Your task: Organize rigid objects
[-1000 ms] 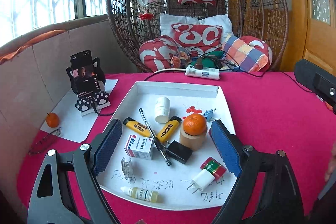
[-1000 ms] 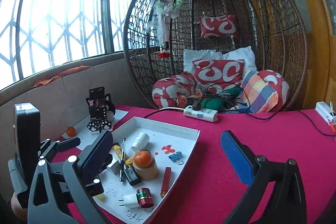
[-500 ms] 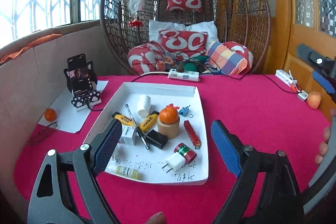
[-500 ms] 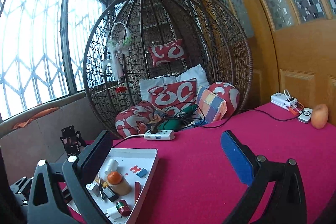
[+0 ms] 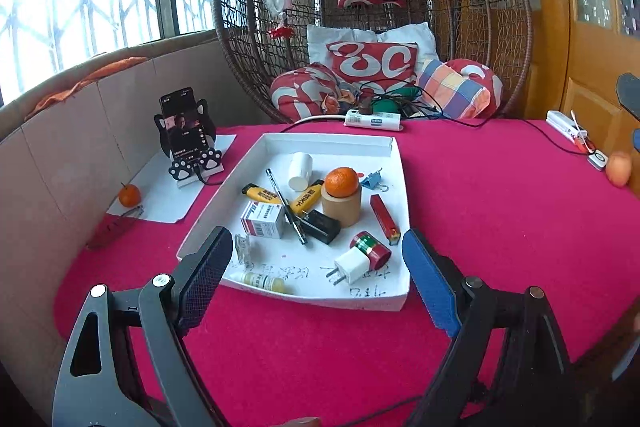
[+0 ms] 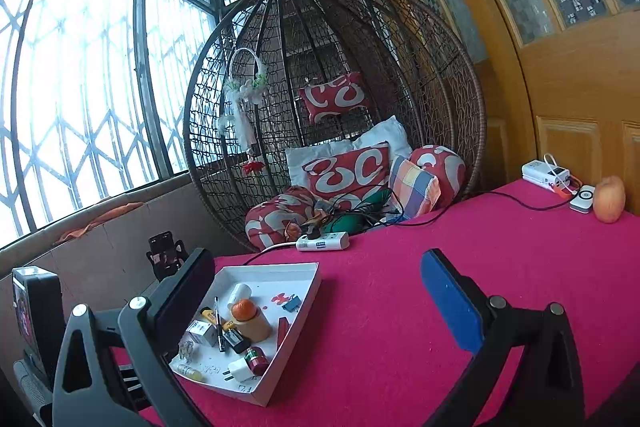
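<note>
Left hand-held gripper [image 5: 316,269]: jaws spread wide, nothing between the pads, nothing touched; hovering over the crimson felt-covered counter [image 5: 500,211], just short of the near rim of the shallow white cardboard tray [image 5: 402,187]. Aimed forward and downward, straight along the tray's long axis, which runs away from the jaws toward the wicker egg-shaped hanging chair [image 5: 480,7].

Inside the tray, nearest that near rim: a small clear bottle of yellow liquid [image 5: 262,281] lying flat, a white plug adapter [image 5: 352,267] touching a red-and-green cylindrical can [image 5: 370,249] on its side. Further in: a red-and-white small carton [image 5: 263,225], a black pen [image 5: 286,205] laid slantwise across 2 yellow lighters, a black rectangular block [image 5: 322,225], a slim red lighter [image 5: 385,219], and a tangerine [image 5: 341,181] sitting atop a tan cylinder [image 5: 341,207].

Right hand-held gripper [image 6: 316,301]: likewise wide apart and empty, above the bare counter to the right of the tray, tilted, pointing more at the chair than at the clutter.

Judged nearer and better aligned for a first pick: the left, with the near-rim items most reachable.
</note>
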Tool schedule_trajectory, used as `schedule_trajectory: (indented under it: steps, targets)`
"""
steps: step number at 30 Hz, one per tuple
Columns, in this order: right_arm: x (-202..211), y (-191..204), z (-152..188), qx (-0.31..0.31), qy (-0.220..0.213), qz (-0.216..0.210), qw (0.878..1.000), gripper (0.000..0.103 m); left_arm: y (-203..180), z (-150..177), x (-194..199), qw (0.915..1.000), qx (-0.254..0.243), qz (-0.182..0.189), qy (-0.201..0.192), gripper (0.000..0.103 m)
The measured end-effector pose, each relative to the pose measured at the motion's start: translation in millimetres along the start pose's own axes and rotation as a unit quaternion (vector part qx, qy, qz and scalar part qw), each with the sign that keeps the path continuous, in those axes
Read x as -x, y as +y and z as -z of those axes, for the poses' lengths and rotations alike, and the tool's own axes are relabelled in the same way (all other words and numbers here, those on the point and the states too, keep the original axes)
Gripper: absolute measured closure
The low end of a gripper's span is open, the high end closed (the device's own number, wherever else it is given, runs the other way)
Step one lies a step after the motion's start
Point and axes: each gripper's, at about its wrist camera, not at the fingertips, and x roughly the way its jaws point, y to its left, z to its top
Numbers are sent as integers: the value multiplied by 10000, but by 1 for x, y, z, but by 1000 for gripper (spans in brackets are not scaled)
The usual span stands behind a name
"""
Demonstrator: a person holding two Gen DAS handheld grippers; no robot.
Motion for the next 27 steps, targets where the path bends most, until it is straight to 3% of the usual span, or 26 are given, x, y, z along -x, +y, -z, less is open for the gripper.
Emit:
schedule_trajectory:
  steps: [3, 12, 27]
  targets:
    - [5, 1, 3, -15, -7, -11, 10000, 0, -4, 5, 3, 9999, -14, 94, 119, 15]
    - [17, 14, 13, 219, 19, -72, 9997, 0, -11, 8, 21, 9998, -42, 191, -34, 15]
    - [17, 15, 14, 308, 124, -78, 9994, 0, -4, 8, 18, 9997, 120, 217, 56, 15]
